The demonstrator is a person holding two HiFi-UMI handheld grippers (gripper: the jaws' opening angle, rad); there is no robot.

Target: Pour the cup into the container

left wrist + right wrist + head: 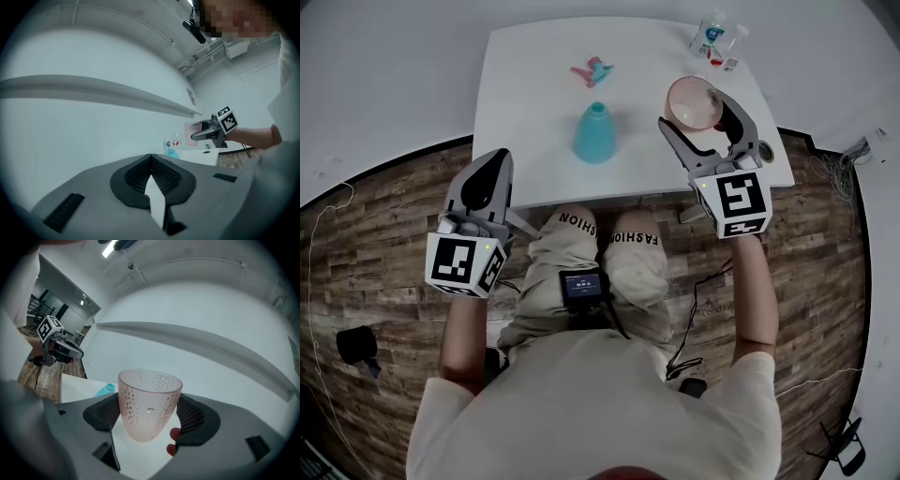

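A dimpled pink translucent cup (693,101) stands upright between the jaws of my right gripper (705,120), which is shut on it over the right part of the white table (534,56). In the right gripper view the cup (150,401) fills the gap between the black pads, and I cannot see anything inside it. The teal flask-shaped container (595,133) stands at the table's middle front, left of the cup. It shows small past the cup (106,389). My left gripper (486,186) hangs off the table's front-left corner, shut and holding nothing (151,161).
Small bottles (713,36) stand at the far right corner with small red bits beside them. A pink-and-teal item (592,71) lies at the back middle. A dark round thing (766,150) sits near the right front edge. The person's knees are under the front edge.
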